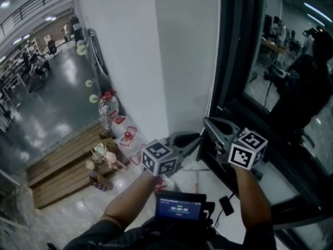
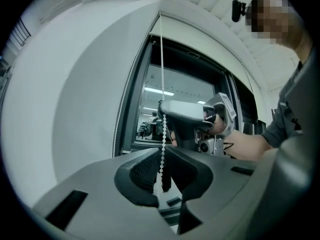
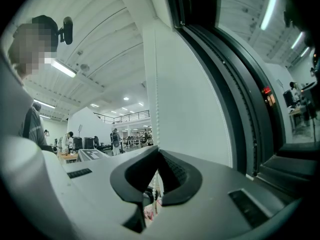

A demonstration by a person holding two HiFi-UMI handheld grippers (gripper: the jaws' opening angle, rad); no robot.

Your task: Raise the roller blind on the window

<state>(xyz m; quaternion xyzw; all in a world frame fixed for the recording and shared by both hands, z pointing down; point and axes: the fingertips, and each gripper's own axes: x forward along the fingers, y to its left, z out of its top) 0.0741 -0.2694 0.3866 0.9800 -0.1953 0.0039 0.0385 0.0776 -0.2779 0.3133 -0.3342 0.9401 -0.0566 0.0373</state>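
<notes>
Since a roller blind is raised by pulling its cord, both claws are pressed together on the bead chain (image 2: 162,74). The left gripper (image 2: 162,171) pinches it lower and the right gripper (image 3: 156,176) just above, probably for pulling hand over hand. The chain hangs along the window frame (image 1: 227,61), beside the white wall (image 1: 156,51). No blind cloth shows over the glass (image 1: 291,61).

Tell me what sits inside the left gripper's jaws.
The white bead chain runs down between the closed jaws of the left gripper. Its lower stretch is hidden behind them.
</notes>
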